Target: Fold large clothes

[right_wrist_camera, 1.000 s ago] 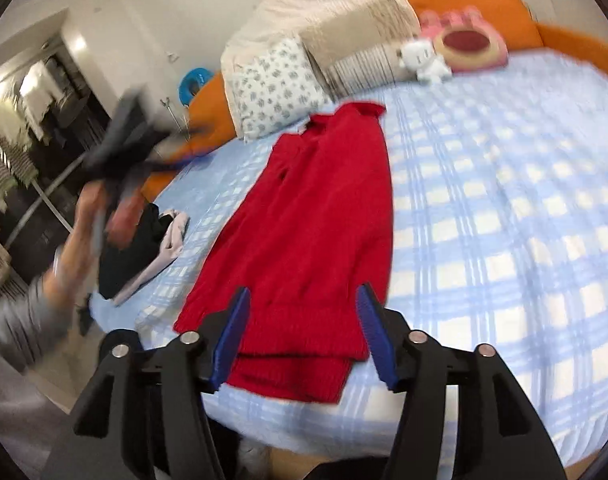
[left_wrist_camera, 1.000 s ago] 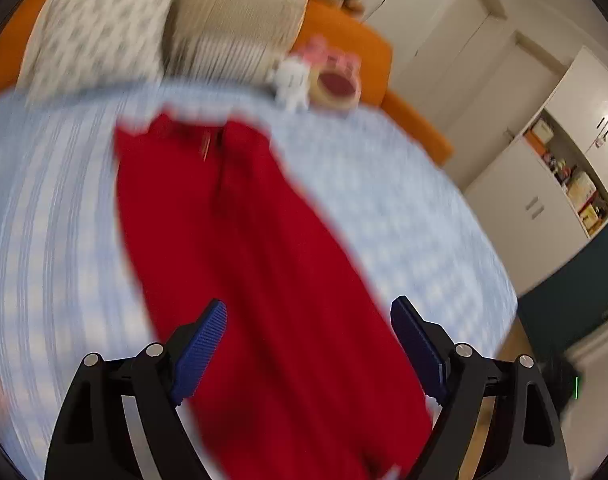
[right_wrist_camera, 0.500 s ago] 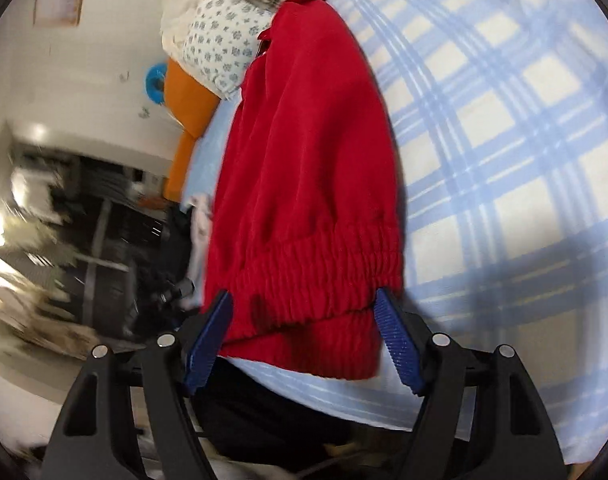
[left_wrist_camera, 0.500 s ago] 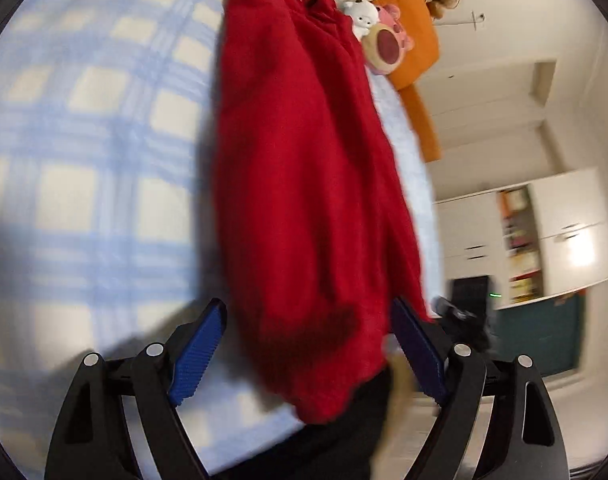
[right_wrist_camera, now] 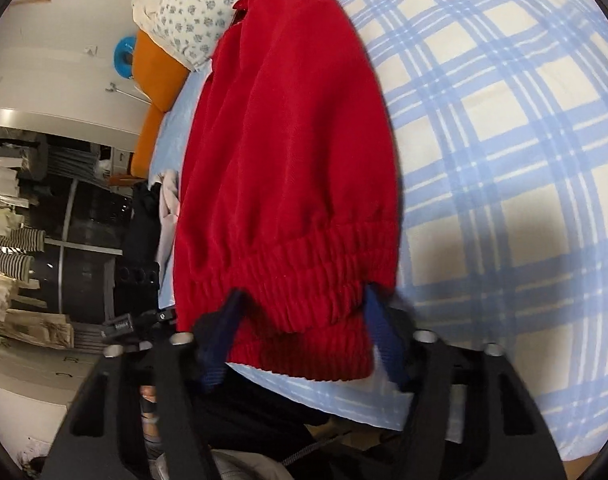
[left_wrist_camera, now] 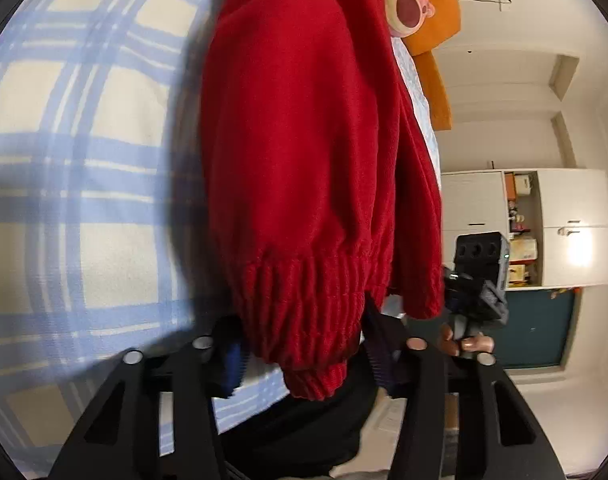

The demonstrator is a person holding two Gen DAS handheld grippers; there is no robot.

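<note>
Both tools are closing on the near ribbed hem of the red garment [left_wrist_camera: 316,152], which lies lengthwise on the checked bed [left_wrist_camera: 84,160], its far end up by the pillows [right_wrist_camera: 192,12] and its hem at the bed's near edge. The left tool [left_wrist_camera: 304,356] straddles the hem's left corner; the right tool [right_wrist_camera: 304,344] straddles the right part of the hem. The hem sits between each pair of pads, but neither pair seems clamped on it yet. To do this well, I judge each tool should bite every layer of the ribbing, at matching depth, before lifting, so the fold stays square and no layer slips out
</note>
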